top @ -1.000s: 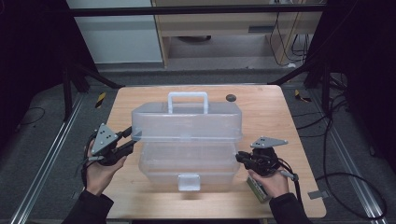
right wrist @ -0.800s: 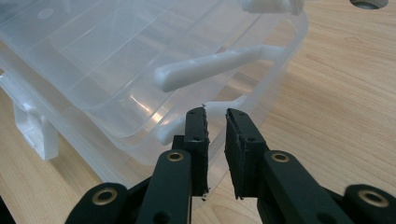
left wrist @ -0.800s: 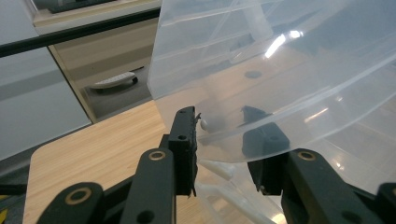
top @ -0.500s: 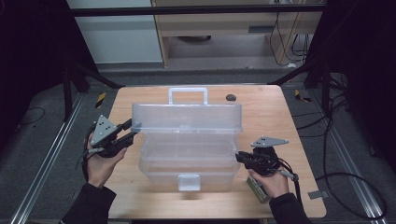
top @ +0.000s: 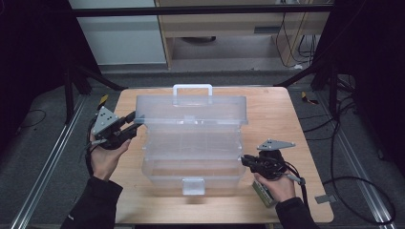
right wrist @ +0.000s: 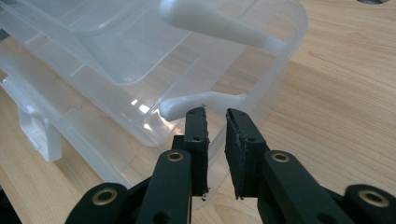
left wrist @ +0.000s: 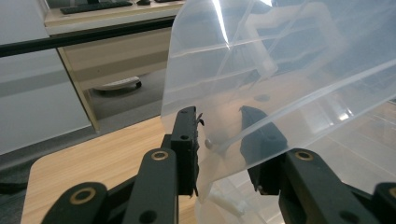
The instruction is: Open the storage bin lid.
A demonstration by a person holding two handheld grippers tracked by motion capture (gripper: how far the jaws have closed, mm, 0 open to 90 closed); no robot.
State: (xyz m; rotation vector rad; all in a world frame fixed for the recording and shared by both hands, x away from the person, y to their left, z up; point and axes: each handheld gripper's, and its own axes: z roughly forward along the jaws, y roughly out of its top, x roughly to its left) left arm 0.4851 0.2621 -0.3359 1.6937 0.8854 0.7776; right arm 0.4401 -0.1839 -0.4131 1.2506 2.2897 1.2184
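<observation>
Jaws of left gripper (top: pixel 130 125) closing around lid (left wrist: pixel 280 70) corner of clear box (top: pixel 191 157) mid-counter (top: pixel 272 107); right gripper (right wrist: pixel 215 122) jaws narrow, pinching box rim. Best: firm lid grip, lift slowly, right holds base steady.

Left claw (top: pixel 135 124) held up, pointing right, jaws a fair way apart and just been closing a bit. Right claw (top: pixel 245 162) low, aimed left, jaws nearly together. Both forearms coming in from below.

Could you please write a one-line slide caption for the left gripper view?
Left gripper straddling the corner of the clear plastic box's raised lid, jaws closing, above the wooden table.
</observation>
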